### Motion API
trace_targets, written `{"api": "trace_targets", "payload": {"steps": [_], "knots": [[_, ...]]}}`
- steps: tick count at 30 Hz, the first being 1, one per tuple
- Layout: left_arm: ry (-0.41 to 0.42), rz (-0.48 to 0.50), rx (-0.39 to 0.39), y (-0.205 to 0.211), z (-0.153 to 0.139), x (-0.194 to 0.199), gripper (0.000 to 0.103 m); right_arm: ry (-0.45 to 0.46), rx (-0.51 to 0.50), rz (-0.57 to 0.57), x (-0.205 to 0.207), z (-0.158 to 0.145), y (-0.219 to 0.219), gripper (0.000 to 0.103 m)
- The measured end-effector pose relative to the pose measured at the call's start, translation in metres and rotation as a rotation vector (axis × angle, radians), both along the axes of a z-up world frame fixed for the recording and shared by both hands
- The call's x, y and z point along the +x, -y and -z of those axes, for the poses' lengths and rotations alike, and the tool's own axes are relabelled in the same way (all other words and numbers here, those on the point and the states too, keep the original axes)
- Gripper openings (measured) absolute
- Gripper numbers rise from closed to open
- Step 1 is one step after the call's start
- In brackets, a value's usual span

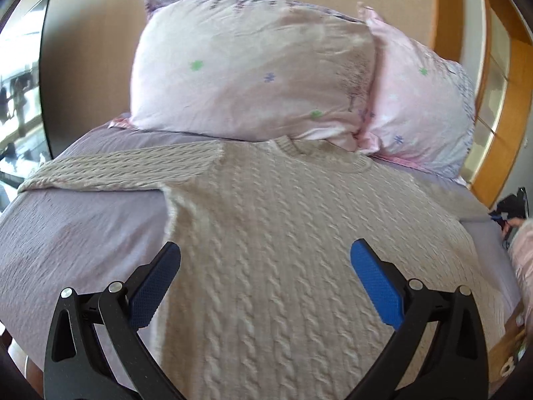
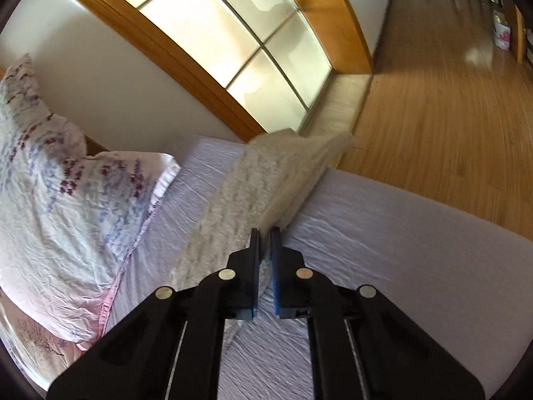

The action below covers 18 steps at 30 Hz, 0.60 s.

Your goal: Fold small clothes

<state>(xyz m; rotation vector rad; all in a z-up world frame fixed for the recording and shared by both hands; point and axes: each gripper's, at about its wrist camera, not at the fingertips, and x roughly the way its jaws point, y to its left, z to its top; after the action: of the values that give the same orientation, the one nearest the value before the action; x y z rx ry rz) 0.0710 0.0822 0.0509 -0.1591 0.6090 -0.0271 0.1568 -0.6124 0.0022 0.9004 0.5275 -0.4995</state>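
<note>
A cream cable-knit sweater (image 1: 283, 233) lies flat on the lilac bed sheet (image 1: 83, 233), neck toward the pillows, its left sleeve (image 1: 110, 170) stretched out to the left. My left gripper (image 1: 265, 250) is open and hovers over the sweater's lower body, holding nothing. In the right wrist view my right gripper (image 2: 265, 233) is shut on the sweater's right sleeve (image 2: 266, 180), which is lifted and doubled over near the bed's edge. The right gripper also shows at the far right of the left wrist view (image 1: 509, 206).
Two pink flowered pillows (image 1: 253, 73) (image 2: 60, 200) lean against the wall at the head of the bed. A wood-framed frosted glass door (image 2: 233, 26) and wooden floor (image 2: 449, 116) lie beyond the bed's right edge. A window (image 1: 20, 93) is at the left.
</note>
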Motion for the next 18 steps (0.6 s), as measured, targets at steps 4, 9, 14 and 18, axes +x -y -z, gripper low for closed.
{"api": "trace_targets", "payload": {"steps": [4,9,14,18], "knots": [[-0.029,-0.117,-0.052,-0.054,-0.001,0.009,0.102,0.135,-0.276,-0.195,0.005,-0.072,-0.089,0.005],[-0.033,-0.276,-0.177,-0.131,-0.003,0.018,0.102,0.335,-0.443,-0.582,0.011,-0.138,-0.256,0.005],[-0.087,-0.389,-0.303,-0.183,0.004,0.039,0.102,0.369,-0.396,-1.009,0.037,-0.127,-0.430,0.005],[-0.119,-0.444,-0.441,-0.219,0.017,0.052,0.094,0.103,-0.285,-1.355,0.060,-0.065,-0.540,0.015]]}}
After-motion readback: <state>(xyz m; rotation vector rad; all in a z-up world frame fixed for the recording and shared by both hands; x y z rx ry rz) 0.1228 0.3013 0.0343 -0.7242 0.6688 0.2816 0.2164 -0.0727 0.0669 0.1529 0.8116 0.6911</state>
